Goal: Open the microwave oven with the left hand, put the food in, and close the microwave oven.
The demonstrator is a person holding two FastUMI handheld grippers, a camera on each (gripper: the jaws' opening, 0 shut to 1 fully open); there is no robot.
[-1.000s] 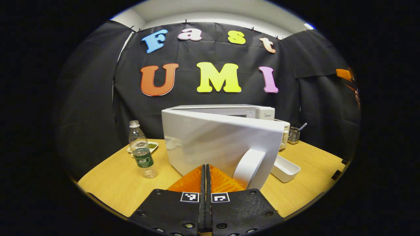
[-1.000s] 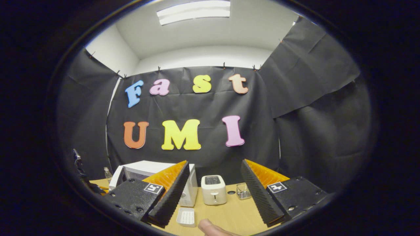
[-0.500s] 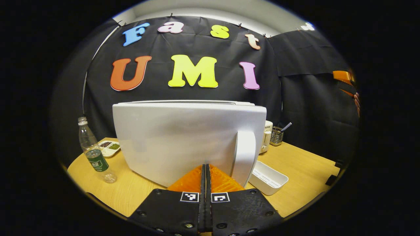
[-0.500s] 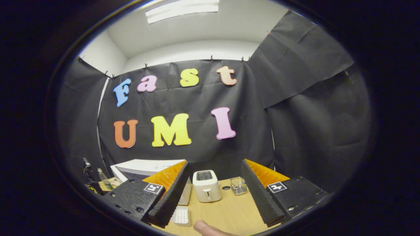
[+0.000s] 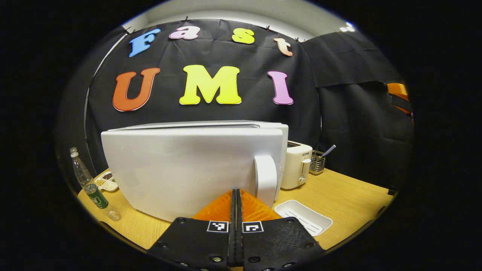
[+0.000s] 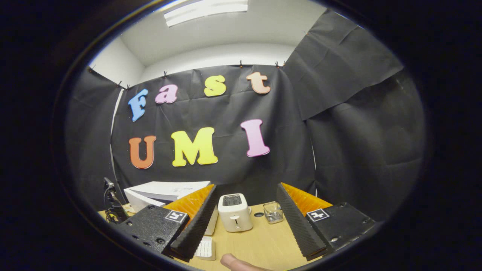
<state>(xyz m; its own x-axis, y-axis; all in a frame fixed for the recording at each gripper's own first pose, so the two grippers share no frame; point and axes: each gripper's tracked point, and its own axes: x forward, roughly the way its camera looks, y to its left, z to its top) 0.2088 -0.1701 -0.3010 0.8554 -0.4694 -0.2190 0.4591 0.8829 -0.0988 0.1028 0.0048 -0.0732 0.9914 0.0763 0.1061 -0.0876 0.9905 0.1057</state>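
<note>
The microwave sat wide on the tabletop, door facing the left gripper, its jaws clenched; the right gripper was released.

Bright ceiling light, fisheye-warped edges

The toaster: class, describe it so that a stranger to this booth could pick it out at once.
Find the big white microwave oven on the wooden table. Just past its handle side stands the toaster, between the oven and a wire utensil holder. It alone is a small white box with a front lever.
</note>
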